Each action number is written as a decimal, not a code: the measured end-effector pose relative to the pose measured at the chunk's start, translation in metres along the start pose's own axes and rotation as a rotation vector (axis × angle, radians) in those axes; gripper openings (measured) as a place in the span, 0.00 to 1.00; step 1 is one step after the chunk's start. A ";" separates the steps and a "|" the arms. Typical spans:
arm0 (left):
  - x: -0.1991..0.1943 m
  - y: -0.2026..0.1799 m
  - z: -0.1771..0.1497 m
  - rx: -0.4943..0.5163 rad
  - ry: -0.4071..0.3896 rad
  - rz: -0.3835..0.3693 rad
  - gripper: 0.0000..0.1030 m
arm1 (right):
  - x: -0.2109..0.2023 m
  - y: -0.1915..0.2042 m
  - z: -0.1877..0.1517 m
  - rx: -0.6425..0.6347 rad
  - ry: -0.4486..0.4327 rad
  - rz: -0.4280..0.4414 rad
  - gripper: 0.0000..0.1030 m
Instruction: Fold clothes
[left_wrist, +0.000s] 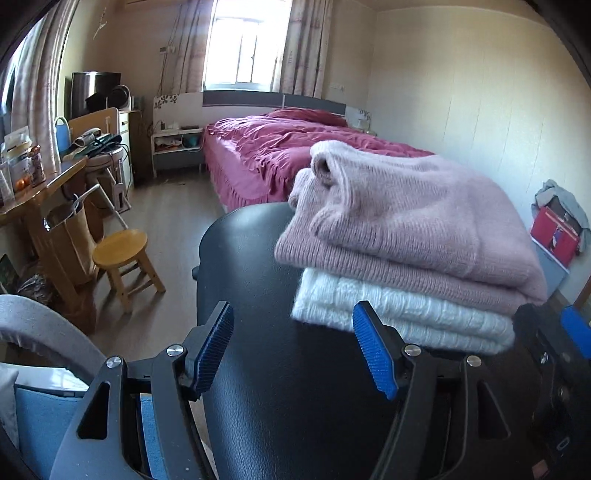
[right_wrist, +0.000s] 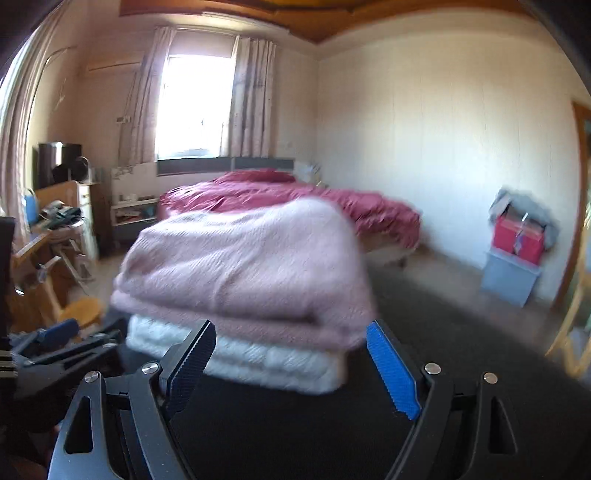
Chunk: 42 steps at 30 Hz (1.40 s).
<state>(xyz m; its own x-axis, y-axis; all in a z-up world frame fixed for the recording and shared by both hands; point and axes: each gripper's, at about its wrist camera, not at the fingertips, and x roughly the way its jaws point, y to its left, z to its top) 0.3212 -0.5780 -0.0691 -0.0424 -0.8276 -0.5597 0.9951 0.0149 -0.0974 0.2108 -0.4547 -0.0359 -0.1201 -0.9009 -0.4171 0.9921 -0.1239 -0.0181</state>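
A folded pink sweater (left_wrist: 406, 225) lies on top of a folded white knit (left_wrist: 399, 314) on a black padded surface (left_wrist: 280, 387). My left gripper (left_wrist: 293, 347) is open just left of the stack's near corner, with nothing between its blue pads. In the right wrist view the pink sweater (right_wrist: 240, 266) and the white knit (right_wrist: 258, 362) are blurred, directly ahead. My right gripper (right_wrist: 291, 365) is open in front of the stack and holds nothing. The left gripper (right_wrist: 62, 343) shows at the left edge of that view, and the right gripper (left_wrist: 554, 339) at the right edge of the left wrist view.
A bed with a crimson cover (left_wrist: 295, 155) stands behind the stack under a window. A wooden stool (left_wrist: 122, 254) and a cluttered desk (left_wrist: 37, 192) are to the left. A red box on a blue-grey box (right_wrist: 517, 254) sits by the right wall.
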 end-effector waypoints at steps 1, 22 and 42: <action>-0.003 -0.002 0.001 0.011 -0.016 0.020 0.68 | 0.004 -0.001 -0.001 0.011 0.007 0.001 0.84; -0.046 -0.041 -0.002 0.167 -0.161 0.051 0.68 | -0.014 -0.028 0.002 0.150 -0.056 -0.031 0.84; -0.045 -0.040 -0.010 0.151 -0.162 0.111 0.83 | -0.019 -0.022 0.000 0.095 -0.025 -0.078 0.84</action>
<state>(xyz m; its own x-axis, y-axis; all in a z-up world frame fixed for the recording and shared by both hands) 0.2823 -0.5357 -0.0483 0.0705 -0.9049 -0.4197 0.9954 0.0367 0.0882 0.1910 -0.4352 -0.0276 -0.1989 -0.8968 -0.3953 0.9721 -0.2317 0.0367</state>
